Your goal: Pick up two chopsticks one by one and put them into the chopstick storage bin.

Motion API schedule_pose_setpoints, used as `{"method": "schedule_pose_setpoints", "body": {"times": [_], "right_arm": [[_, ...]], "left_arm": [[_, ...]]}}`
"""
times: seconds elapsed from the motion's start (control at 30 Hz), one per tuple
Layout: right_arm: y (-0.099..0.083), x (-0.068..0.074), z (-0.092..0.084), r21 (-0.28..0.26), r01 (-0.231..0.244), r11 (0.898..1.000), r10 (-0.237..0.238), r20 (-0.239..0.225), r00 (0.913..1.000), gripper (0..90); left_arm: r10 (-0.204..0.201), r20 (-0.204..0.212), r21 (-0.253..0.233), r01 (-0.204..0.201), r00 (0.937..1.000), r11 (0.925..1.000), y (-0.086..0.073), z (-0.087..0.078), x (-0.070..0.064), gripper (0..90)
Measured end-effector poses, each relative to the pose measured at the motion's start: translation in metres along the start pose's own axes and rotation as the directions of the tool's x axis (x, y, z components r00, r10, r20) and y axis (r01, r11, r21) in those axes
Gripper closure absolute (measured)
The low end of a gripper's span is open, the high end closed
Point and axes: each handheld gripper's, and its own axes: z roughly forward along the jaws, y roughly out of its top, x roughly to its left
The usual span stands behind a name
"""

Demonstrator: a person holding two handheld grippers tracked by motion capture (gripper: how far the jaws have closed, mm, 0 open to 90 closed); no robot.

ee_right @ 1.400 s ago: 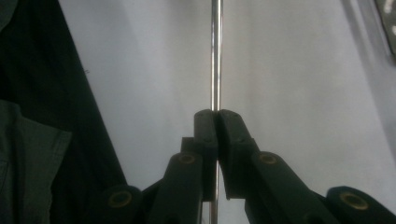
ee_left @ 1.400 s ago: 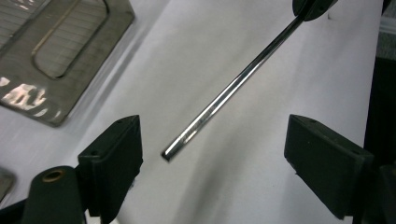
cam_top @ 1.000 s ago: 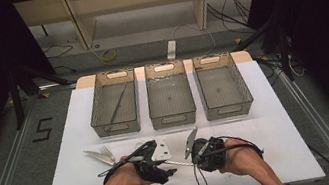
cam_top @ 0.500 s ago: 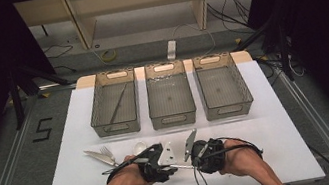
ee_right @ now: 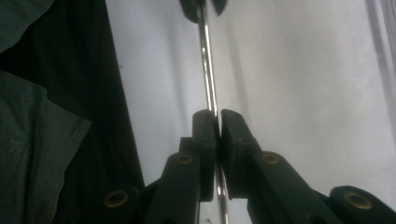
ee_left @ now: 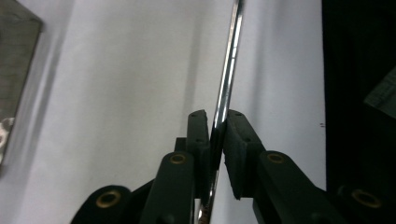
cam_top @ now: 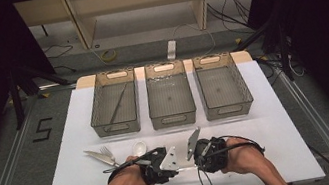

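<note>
A thin shiny metal stick (cam_top: 186, 168) lies level just above the white table near its front edge, held at both ends. My left gripper (cam_top: 169, 167) is shut on one end, and the stick (ee_left: 229, 70) runs up and away from its jaws (ee_left: 217, 123). My right gripper (cam_top: 197, 159) is shut on the other end; the stick (ee_right: 208, 70) leaves its jaws (ee_right: 218, 122) toward the left gripper's tips at the top of the right gripper view. The two grippers face each other, close together.
Three mesh bins stand in a row at the back: the left bin (cam_top: 99, 114) holds a similar thin stick (cam_top: 118, 104); the middle bin (cam_top: 154, 105) and right bin (cam_top: 240, 90) look bare. A knife (cam_top: 97, 157), a fork (cam_top: 107, 153) and a spoon (cam_top: 139, 149) lie left of my hands.
The left hand and its gripper have edged slightly right and toward the front edge. The right gripper has hardly moved.
</note>
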Motion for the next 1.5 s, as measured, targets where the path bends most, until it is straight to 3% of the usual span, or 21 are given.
{"method": "schedule_pose_setpoints", "body": {"times": [0.1,0.2,0.27,0.4,0.53,0.6,0.7,0.8,0.9,1.0,1.07,1.13,1.27,1.37,1.5], "right_arm": [[-0.002,-0.005,-0.002,-0.018,-0.079,0.997,0.079,0.023,0.9966,85.0],[-0.007,-0.011,-0.006,-0.075,-0.1,0.992,0.104,0.059,0.9928,68.5],[-0.008,-0.013,-0.012,-0.107,-0.13,0.986,0.138,0.072,0.9879,63.3],[-0.009,-0.015,-0.018,-0.212,-0.183,0.96,0.204,0.082,0.9755,47.1],[-0.014,-0.015,-0.022,-0.306,-0.216,0.927,0.257,0.098,0.9615,39.8],[-0.016,-0.016,-0.022,-0.356,-0.252,0.9,0.303,0.093,0.9486,39.1],[-0.019,-0.017,-0.022,-0.404,-0.275,0.872,0.348,0.119,0.93,37.6],[-0.024,-0.017,-0.022,-0.47,-0.296,0.832,0.386,0.107,0.916,35.5],[-0.031,-0.017,-0.02,-0.509,-0.319,0.8,0.428,0.11,0.8972,34.2],[-0.039,-0.019,-0.015,-0.527,-0.352,0.774,0.463,0.092,0.8814,32.0],[-0.044,-0.019,-0.012,-0.542,-0.366,0.756,0.481,0.081,0.8731,31.2],[-0.049,-0.018,-0.009,-0.554,-0.382,0.74,0.496,0.064,0.8662,30.4],[-0.059,-0.017,-0.007,-0.583,-0.4,0.708,0.52,0.047,0.8525,29.8],[-0.066,-0.015,-0.006,-0.601,-0.408,0.687,0.535,0.038,0.8442,27.6],[-0.074,-0.011,-0.006,-0.634,-0.409,0.656,0.549,0.029,0.8353,26.0]], "left_arm": [[-0.008,0.011,0.006,0.008,0.9999,0.9999,0.001,0.0,0.0,83.9],[-0.037,0.0,-0.02,0.037,0.9993,0.9991,-0.002,-0.005,0.003,84.1],[-0.061,-0.026,-0.023,0.06,0.9978,0.9979,-0.003,-0.007,0.006,84.1],[-0.113,-0.066,-0.026,0.111,0.9914,0.9935,-0.006,-0.011,0.012,84.1],[-0.183,-0.109,-0.04,0.18,0.977,0.9829,-0.012,-0.017,0.02,84.1],[-0.226,-0.132,-0.051,0.221,0.9652,0.9739,-0.015,-0.021,0.024,84.1],[-0.278,-0.156,-0.068,0.271,0.9478,0.9602,-0.019,-0.027,0.03,84.1],[-0.332,-0.168,-0.088,0.321,0.9282,0.943,-0.025,-0.033,0.036,84.1],[-0.373,-0.18,-0.107,0.359,0.9101,0.9271,-0.03,-0.037,0.042,84.1],[-0.399,-0.186,-0.119,0.382,0.8981,0.9164,-0.035,-0.041,0.045,84.1],[-0.421,-0.196,-0.132,0.401,0.8858,0.9064,-0.037,-0.043,0.047,84.1],[-0.437,-0.194,-0.142,0.416,0.8782,0.8983,-0.04,-0.046,0.049,84.1],[-0.474,-0.206,-0.162,0.448,0.8562,0.8793,-0.045,-0.051,0.053,84.0],[-0.508,-0.209,-0.183,0.477,0.8355,0.8596,-0.049,-0.055,0.056,84.1],[-0.561,-0.196,-0.222,0.521,0.8041,0.8241,-0.055,-0.062,0.062,84.1]]}}
